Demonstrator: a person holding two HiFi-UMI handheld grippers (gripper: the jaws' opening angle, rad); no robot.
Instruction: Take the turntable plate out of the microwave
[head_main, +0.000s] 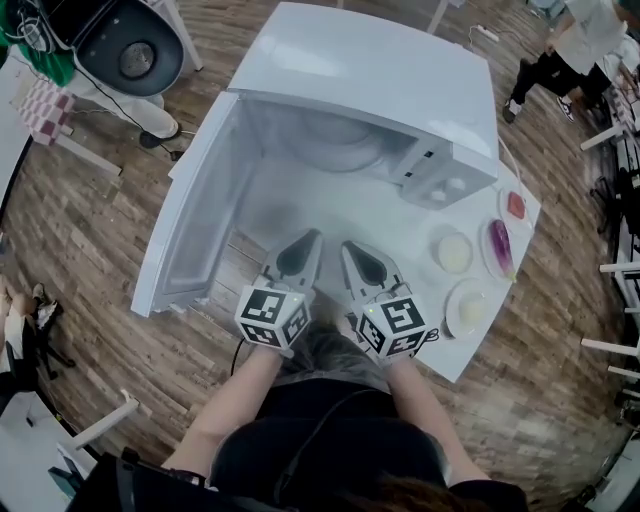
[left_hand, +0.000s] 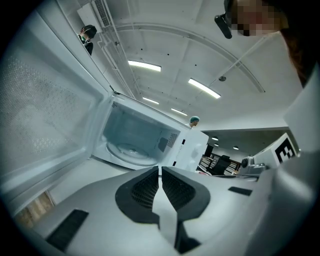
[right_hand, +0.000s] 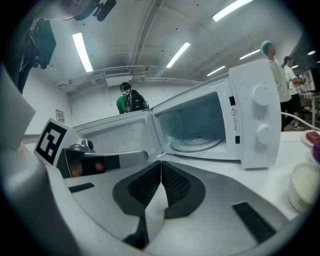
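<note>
Left tool (left_hand: 160, 171) and right tool (right_hand: 161, 165) each have jaws pressed together, holding nothing; they sit side by side above the near edge of the desk (head_main: 400, 225); bare desk lies between them and the microwave (head_main: 380, 70); its door (head_main: 190, 215) stands open toward the left edge; the turntable plate (right_hand: 196, 142) rests inside the cavity, partly hidden under the roof in the head view; small dishes (head_main: 455, 252) line the right edge.
</note>
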